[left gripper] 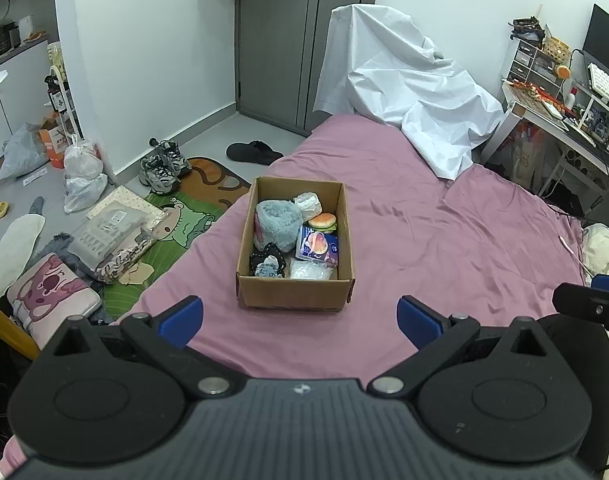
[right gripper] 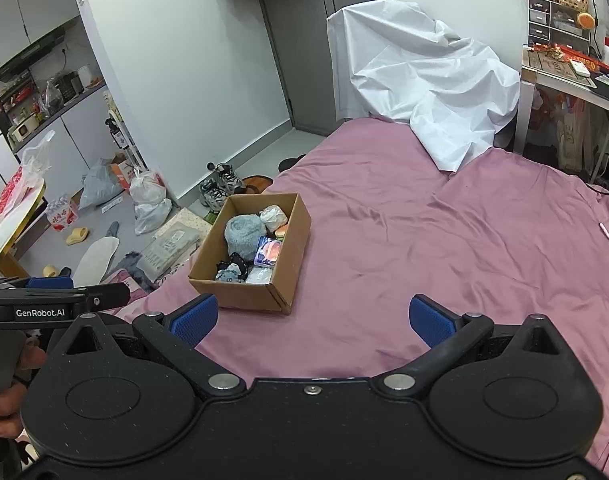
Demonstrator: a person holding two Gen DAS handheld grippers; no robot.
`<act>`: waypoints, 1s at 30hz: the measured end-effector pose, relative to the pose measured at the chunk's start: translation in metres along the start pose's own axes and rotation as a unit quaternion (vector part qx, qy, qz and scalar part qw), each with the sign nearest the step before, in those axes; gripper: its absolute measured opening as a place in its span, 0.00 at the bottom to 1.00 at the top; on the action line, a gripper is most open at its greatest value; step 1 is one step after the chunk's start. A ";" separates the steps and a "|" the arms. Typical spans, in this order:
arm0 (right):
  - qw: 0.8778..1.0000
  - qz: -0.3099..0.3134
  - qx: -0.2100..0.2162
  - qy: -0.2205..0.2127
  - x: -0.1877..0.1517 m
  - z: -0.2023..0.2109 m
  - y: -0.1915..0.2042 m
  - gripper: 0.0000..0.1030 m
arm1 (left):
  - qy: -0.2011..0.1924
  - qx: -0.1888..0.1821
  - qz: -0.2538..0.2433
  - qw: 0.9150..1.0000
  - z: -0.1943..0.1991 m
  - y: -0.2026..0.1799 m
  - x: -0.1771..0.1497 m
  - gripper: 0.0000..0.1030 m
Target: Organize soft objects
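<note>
Both the left claw [left gripper: 300, 320] and the right claw [right gripper: 312, 320] hung with blue pads spread apart, holding nothing, above the pink bedsheet [left gripper: 444, 240]. The soft things, among them a fluffy grey-blue plush [left gripper: 274, 222] and a burger-shaped squishy [left gripper: 322, 222], sat packed in the open brown cardboard box [left gripper: 294, 292]. I judged a careless reach could snag 2 items together or shove the light box across the slack sheet.

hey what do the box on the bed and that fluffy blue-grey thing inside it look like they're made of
The box looks like plain brown corrugated cardboard, matte, with folded flaps and a raw cut edge along its rim. The fluffy blue-grey thing looks like a plush or fleece fabric, fuzzy and dull, with a soft rounded, slumped shape; whether it is a sock, hat or toy cannot be told.
</note>
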State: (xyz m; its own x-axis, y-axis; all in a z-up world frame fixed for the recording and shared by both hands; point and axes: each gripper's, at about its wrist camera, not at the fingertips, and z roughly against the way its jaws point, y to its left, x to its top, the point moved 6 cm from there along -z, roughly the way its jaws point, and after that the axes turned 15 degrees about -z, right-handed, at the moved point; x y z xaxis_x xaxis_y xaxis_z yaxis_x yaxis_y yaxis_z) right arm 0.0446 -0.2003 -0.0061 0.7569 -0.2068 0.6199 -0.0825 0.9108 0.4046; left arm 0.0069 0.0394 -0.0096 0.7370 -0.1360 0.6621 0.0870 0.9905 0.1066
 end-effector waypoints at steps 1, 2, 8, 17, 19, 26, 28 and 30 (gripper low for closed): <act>1.000 0.001 -0.001 0.000 0.000 0.000 0.001 1.00 | 0.000 0.000 0.000 1.000 0.000 0.000 0.000 0.99; 1.000 0.002 -0.001 0.000 0.000 0.000 0.001 1.00 | 0.000 0.000 0.000 1.000 0.000 0.000 0.000 0.99; 1.000 0.002 0.001 0.000 -0.001 0.001 0.001 1.00 | 0.000 -0.001 -0.002 1.000 0.001 0.000 0.000 0.99; 1.000 0.003 0.001 -0.003 0.000 0.003 0.001 1.00 | -0.002 0.000 -0.005 1.000 0.001 -0.002 -0.001 0.99; 1.000 0.004 0.001 -0.003 0.000 0.003 0.001 1.00 | -0.002 0.001 -0.006 1.000 0.001 -0.003 -0.002 0.99; 1.000 0.005 0.002 -0.003 0.000 0.004 0.002 1.00 | -0.002 0.001 -0.007 1.000 0.001 -0.004 -0.002 0.99; 1.000 0.004 0.001 -0.003 0.000 0.003 0.002 1.00 | -0.002 0.001 -0.007 1.000 0.001 -0.004 -0.002 0.99; 1.000 0.004 0.001 -0.002 0.000 0.004 0.002 1.00 | -0.001 0.001 -0.007 1.000 0.002 -0.004 -0.002 0.99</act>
State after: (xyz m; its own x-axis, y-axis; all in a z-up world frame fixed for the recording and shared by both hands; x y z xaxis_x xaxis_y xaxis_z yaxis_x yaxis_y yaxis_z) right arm 0.0418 -0.1998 -0.0033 0.7535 -0.2004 0.6261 -0.0901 0.9120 0.4002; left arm 0.0043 0.0354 -0.0099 0.7349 -0.1504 0.6613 0.0960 0.9884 0.1181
